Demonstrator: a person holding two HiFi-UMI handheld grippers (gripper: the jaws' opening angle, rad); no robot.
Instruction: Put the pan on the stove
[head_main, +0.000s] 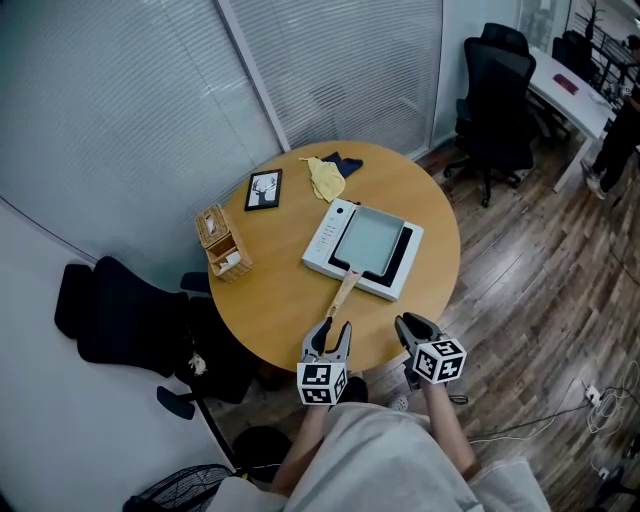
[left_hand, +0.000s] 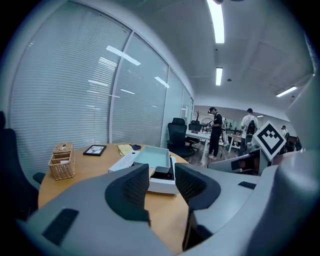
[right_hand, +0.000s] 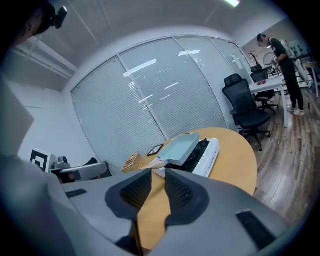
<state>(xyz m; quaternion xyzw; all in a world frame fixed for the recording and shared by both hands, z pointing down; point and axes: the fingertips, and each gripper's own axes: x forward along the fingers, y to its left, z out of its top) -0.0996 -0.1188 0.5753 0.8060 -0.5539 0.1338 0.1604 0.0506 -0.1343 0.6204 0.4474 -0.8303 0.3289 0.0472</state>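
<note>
A pale teal square pan (head_main: 368, 240) sits on the white stove (head_main: 325, 240) in the middle of the round wooden table (head_main: 280, 290). Its wooden handle (head_main: 344, 293) points toward me. My left gripper (head_main: 335, 330) hovers at the table's near edge just short of the handle tip, jaws apart and empty. My right gripper (head_main: 408, 325) hangs beside it past the table's edge, jaws narrowly apart with nothing between them. In the left gripper view the pan (left_hand: 151, 157) and stove (left_hand: 120, 162) lie beyond the gripper (left_hand: 161, 180). The right gripper view shows the pan (right_hand: 181, 148) ahead of the gripper (right_hand: 158, 189).
A wicker basket (head_main: 222, 242), a picture frame (head_main: 264, 190) and a yellow cloth (head_main: 324, 178) lie on the table's far and left parts. One black office chair (head_main: 120, 315) stands at the left, another (head_main: 497, 85) at the far right. People stand by desks (left_hand: 217, 131) in the background.
</note>
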